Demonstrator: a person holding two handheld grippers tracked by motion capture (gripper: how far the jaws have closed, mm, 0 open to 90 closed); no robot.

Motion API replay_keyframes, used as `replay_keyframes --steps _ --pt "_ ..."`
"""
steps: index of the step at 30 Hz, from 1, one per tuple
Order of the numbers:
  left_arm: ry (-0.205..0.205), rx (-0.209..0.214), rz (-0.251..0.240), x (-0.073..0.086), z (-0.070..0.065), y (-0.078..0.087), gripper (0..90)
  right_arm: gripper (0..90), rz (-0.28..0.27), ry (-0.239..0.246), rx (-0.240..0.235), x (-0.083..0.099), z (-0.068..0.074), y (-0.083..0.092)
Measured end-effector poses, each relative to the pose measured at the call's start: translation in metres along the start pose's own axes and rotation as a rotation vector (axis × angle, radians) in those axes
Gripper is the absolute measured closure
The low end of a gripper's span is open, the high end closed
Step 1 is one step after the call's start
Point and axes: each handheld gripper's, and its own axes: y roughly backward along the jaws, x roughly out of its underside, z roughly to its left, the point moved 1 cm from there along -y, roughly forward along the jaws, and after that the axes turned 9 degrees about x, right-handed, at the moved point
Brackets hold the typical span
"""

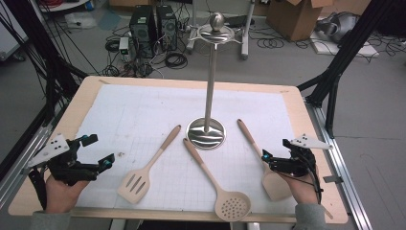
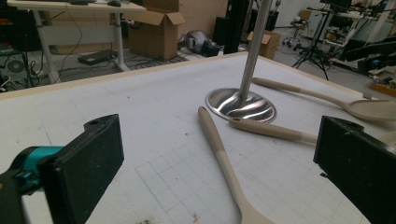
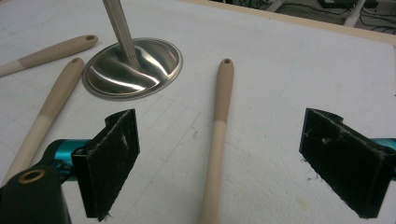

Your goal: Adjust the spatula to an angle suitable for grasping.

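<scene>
My right gripper (image 3: pixel 219 163) spread wide, straddling the turner (image 3: pixel 219 126) handle right of the stand (image 3: pixel 133 67), no contact. Left gripper (image 2: pixel 219 163) spread too, empty, left of stand.

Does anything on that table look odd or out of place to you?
Slightly: the metal hanging stand has bare hooks, while three utensils lie flat around its base: a slotted turner, a perforated spoon and a spatula. Nothing looks spilled or broken.

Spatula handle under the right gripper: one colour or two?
Two: the spatula handle is tan-brown at the hole end and paler cream lower down. Clearest in the right gripper view.
</scene>
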Motion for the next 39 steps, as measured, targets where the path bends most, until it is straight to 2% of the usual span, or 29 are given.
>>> replay_keyframes --steps 8,12,23,28,33,39 --pt "-0.005 0.003 0.014 0.001 -0.002 -0.003 2.0 10.9 0.012 0.017 -0.010 0.002 0.001 -0.004" --pt "-0.008 0.005 0.027 0.004 -0.005 -0.005 2.0 10.9 0.024 0.006 -0.015 0.005 0.000 -0.007" --pt "-0.016 0.001 0.039 0.005 -0.011 -0.001 2.0 11.0 0.036 0.021 -0.028 0.007 0.003 -0.011" --pt "-0.017 0.000 0.051 0.007 -0.012 0.001 2.0 11.0 0.045 0.014 -0.017 0.005 0.000 -0.014" --pt "-0.014 -0.011 0.031 0.006 -0.012 0.006 2.0 11.0 0.046 -0.002 -0.021 0.005 -0.001 -0.015" --pt "-0.022 0.000 0.040 0.004 -0.012 0.001 2.1 11.0 0.041 0.008 -0.017 0.004 -0.006 -0.010"
